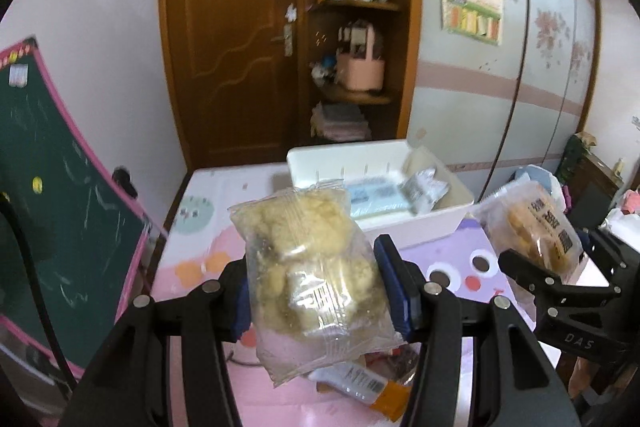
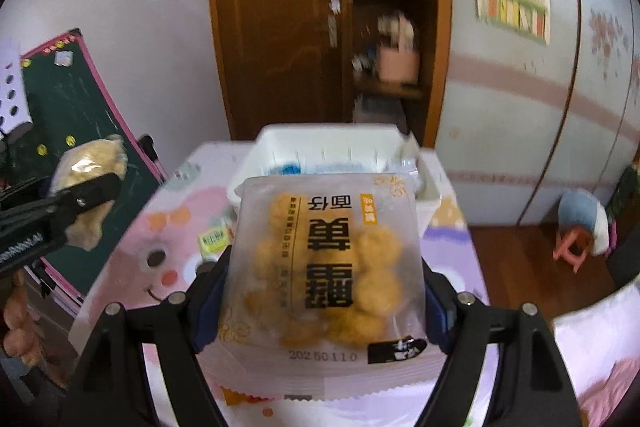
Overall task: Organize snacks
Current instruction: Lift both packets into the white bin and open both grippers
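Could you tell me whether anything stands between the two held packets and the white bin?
Nothing visible does. The left gripper holds the pale packet and the right gripper holds the golden packet, both lifted above the mat; the bin is open-topped just beyond.

Glossy clear plastic snack packets [image 1: 316,279] (crinkled), wooden door [image 1: 236,27]

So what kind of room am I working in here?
Probably a child's bedroom or playroom at home: a cartoon play mat, a green chalkboard, and a wooden corner shelf of toys beside the door.
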`<state>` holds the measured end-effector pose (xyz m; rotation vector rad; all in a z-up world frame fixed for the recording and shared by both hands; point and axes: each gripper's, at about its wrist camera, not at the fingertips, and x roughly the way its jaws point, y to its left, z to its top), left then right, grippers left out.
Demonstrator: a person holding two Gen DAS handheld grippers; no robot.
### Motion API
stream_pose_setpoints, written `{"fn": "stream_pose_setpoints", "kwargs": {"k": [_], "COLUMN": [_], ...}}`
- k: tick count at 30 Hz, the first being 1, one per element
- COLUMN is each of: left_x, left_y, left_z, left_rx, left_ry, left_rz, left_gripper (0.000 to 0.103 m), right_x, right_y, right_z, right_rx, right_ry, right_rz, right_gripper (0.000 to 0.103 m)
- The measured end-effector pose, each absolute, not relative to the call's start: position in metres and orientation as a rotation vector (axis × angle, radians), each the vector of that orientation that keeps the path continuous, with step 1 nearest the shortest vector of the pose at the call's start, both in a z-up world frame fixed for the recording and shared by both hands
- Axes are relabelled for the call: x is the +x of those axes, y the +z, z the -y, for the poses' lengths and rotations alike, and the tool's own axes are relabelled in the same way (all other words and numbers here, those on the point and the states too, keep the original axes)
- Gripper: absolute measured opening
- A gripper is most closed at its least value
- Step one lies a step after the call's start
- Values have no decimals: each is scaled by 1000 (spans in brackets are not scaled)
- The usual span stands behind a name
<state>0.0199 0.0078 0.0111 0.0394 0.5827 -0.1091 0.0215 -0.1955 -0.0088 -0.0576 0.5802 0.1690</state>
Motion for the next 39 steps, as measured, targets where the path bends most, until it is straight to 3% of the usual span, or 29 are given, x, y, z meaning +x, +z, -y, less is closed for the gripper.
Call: {"fn": "stream_pose_setpoints", "kwargs": {"k": [6, 22, 28, 39], "left_x": [25, 128, 197, 290], "left_y": [56, 120, 91, -7], "left_z": [3, 26, 42, 57], "left_rx": [88, 88, 85, 64], "left_ry": [-116, -133, -158, -176], "left_rz": [-470, -418, -519, -742], "left_gripper": [52, 53, 53, 54], "right_x": [33, 120, 183, 277], "right_y": [33, 98, 76, -25], "right_z": [199, 213, 218, 228], "right_rx": [-60, -68, -46, 60], "right_ry": [187, 152, 106, 78], "right_rz": [-482, -399, -492, -785], "right_gripper": [80, 80, 80, 83]}}
